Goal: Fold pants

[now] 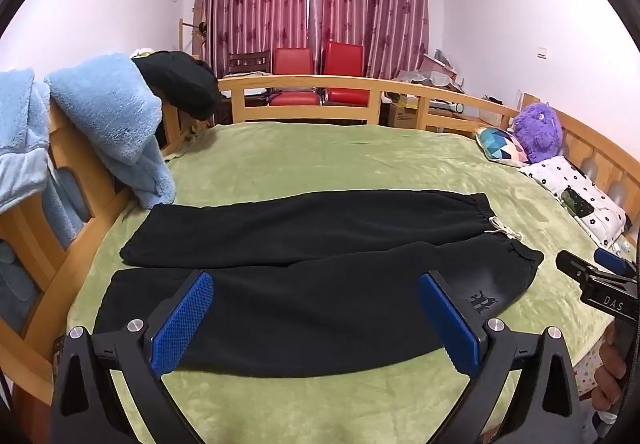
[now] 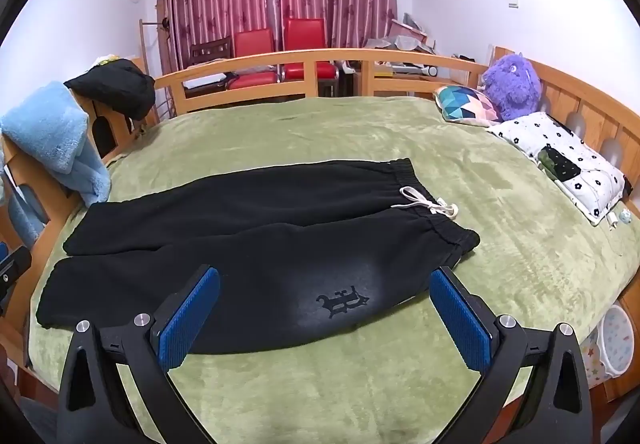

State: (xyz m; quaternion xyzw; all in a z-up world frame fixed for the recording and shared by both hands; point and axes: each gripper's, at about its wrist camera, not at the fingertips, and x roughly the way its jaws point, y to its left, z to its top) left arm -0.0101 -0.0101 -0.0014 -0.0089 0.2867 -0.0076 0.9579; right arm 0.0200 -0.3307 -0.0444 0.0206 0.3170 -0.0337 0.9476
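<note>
Two legs of the black pants point(image 2: 248, 240) lie flat side by side on the green bed point(image 2: 500, 244), waistband right, white drawstring point(image 2: 426, 202) loose, logo point(image 2: 342, 302) showing. Left tongs point(image 1: 316, 320) and right tongs point(image 2: 326, 318) gape wide, empty.

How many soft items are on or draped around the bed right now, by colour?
Black: 2, the pants and a garment on the rail
Blue: 1, fleece blanket
Purple: 1, plush toy
Patterned: 2, geometric cushion, flowered pillow
Total: 6
</note>
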